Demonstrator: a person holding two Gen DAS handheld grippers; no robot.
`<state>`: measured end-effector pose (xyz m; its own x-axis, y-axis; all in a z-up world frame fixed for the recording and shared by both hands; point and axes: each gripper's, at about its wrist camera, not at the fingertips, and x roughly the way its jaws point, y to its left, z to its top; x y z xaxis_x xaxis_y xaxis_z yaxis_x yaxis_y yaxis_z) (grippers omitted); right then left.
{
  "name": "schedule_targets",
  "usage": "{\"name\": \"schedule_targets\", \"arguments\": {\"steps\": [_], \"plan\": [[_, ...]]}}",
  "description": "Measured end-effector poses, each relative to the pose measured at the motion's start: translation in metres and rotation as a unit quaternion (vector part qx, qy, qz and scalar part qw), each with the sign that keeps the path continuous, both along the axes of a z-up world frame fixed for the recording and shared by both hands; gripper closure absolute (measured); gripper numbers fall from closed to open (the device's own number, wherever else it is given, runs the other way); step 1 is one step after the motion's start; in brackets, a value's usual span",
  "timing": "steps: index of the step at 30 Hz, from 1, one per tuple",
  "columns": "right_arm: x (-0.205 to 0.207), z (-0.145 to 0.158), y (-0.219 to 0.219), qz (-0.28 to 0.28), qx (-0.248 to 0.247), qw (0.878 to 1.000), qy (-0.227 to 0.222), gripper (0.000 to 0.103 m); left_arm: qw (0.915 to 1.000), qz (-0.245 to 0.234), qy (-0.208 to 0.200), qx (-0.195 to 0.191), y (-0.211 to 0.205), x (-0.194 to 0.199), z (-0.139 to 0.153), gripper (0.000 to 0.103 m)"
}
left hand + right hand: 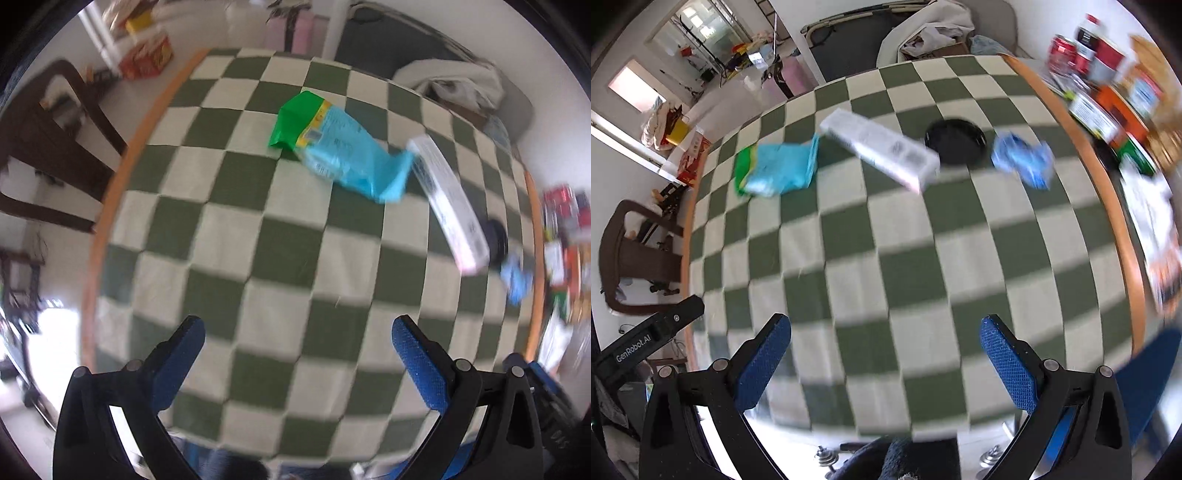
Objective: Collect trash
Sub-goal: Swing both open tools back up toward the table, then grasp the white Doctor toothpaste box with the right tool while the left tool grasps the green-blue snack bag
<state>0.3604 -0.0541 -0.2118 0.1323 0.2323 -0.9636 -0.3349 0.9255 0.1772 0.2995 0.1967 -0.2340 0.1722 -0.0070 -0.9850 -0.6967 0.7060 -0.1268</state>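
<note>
Trash all far ahead of both fingers, both sets wide open, empty. White box long axis slants left-far to right-near; right gripper looks better placed than left gripper.

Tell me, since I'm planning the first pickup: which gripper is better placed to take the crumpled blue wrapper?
Probably the right hand-held gripper. The blue wrapper lies on the right, beside the black dish. The left hand-held gripper faces the green-and-blue bag. Both are open and empty.
</note>
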Motion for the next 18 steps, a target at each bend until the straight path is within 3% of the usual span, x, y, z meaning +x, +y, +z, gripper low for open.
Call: {"name": "schedule_targets", "arguments": {"steps": [6,10,13,16,18], "plan": [[0.114,-0.056,0.058,0.029,-0.035,0.999,0.03,0.0,0.9944,0.082,0.002,-0.068,0.049,0.073,-0.054,0.0],[0.17,-0.101,0.099,0.064,-0.062,0.995,0.042,0.0,0.9899,0.112,-0.007,-0.088,0.072,0.103,-0.081,0.003],[0.194,-0.127,0.122,0.089,-0.072,0.992,0.046,0.0,0.9874,0.128,-0.012,-0.093,0.085,0.116,-0.098,0.019],[0.206,-0.146,0.14,0.114,-0.078,0.989,0.05,0.0,0.9841,0.141,-0.025,-0.106,0.094,0.12,-0.108,0.041],[0.21,-0.156,0.149,0.128,-0.085,0.987,0.054,0.0,0.9864,0.13,-0.026,-0.098,0.094,0.122,-0.107,0.052]]}}
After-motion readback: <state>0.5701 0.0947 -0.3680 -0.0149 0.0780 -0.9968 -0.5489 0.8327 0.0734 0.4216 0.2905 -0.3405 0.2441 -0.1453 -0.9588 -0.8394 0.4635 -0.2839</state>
